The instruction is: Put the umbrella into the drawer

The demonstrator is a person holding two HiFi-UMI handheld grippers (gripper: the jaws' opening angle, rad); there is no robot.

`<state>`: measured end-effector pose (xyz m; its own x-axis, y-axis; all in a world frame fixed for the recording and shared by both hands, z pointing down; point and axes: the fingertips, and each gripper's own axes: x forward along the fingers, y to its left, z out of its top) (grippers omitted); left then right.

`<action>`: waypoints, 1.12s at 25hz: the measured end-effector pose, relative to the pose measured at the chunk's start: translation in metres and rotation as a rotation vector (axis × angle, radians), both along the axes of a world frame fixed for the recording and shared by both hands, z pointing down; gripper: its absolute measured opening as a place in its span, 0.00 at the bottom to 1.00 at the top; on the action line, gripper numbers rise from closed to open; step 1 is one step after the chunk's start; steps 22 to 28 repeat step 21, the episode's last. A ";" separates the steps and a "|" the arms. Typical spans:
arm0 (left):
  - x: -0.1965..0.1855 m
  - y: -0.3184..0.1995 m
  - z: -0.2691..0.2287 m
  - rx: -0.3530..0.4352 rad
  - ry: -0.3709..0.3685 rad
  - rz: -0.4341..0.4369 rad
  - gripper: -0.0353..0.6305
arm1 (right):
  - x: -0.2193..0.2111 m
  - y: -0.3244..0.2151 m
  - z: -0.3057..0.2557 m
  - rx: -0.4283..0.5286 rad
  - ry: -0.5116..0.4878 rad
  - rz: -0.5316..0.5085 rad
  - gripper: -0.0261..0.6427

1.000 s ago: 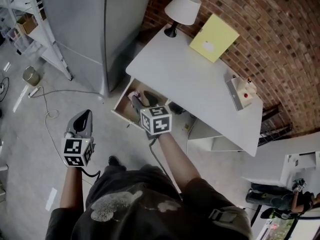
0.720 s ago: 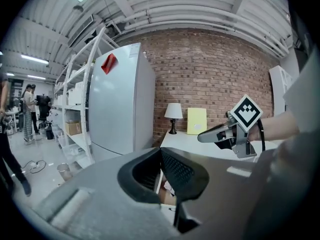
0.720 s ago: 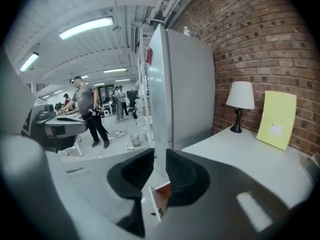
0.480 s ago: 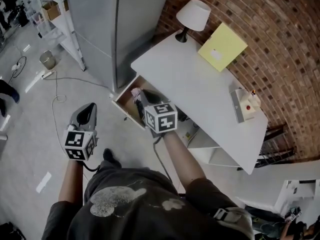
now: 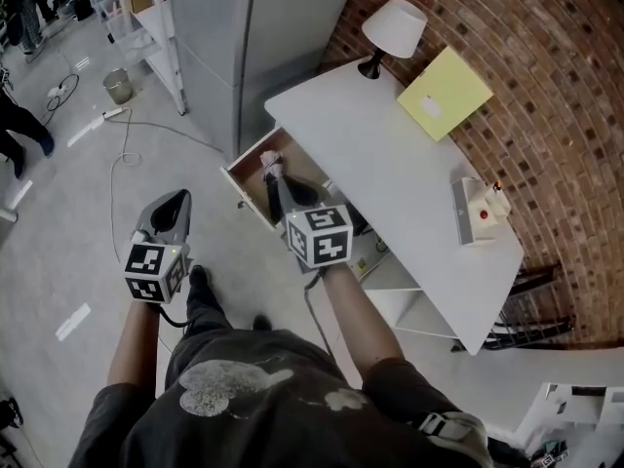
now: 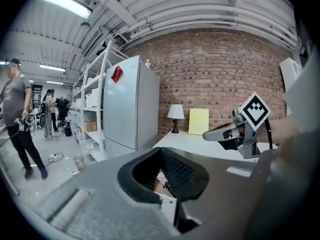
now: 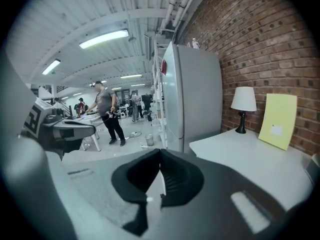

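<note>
The drawer (image 5: 244, 169) of the white desk (image 5: 390, 164) stands pulled out. A dark folded umbrella (image 5: 272, 185) with a pale pink end lies inside it. My right gripper (image 5: 297, 195) hovers at the drawer's near right corner, shut and holding nothing; in the right gripper view its fingertips (image 7: 160, 151) meet. My left gripper (image 5: 177, 201) hangs over the floor to the left of the drawer, also shut and empty, with its jaws (image 6: 161, 150) closed on each other. In the left gripper view the right gripper (image 6: 206, 135) shows beside the desk.
A lamp (image 5: 393, 27), a yellow folder (image 5: 446, 93) and a small white box (image 5: 478, 208) sit on the desk. A tall grey cabinet (image 5: 263, 27) stands left of it. A cable (image 5: 122, 154) trails over the floor. People (image 7: 106, 111) stand further off.
Both grippers and the person have drawn back from the desk. The right gripper came away from the umbrella, which stays in the drawer.
</note>
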<state>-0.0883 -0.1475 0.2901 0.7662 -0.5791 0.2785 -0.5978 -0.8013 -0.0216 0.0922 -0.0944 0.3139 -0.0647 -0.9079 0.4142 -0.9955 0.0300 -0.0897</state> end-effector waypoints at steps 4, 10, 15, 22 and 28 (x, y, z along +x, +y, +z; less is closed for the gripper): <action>-0.004 0.047 0.014 -0.017 -0.008 -0.020 0.07 | -0.001 0.039 0.012 -0.017 0.015 -0.037 0.05; -0.012 0.086 0.010 -0.016 0.023 -0.091 0.07 | 0.003 0.078 0.006 0.010 0.005 -0.063 0.05; -0.018 0.114 0.000 0.007 0.009 -0.110 0.07 | 0.007 0.095 0.010 0.015 -0.037 -0.054 0.05; -0.036 0.127 0.006 0.040 -0.017 -0.126 0.07 | -0.004 0.101 0.013 0.021 -0.058 -0.056 0.05; -0.036 0.127 0.006 0.040 -0.017 -0.126 0.07 | -0.004 0.101 0.013 0.021 -0.058 -0.056 0.05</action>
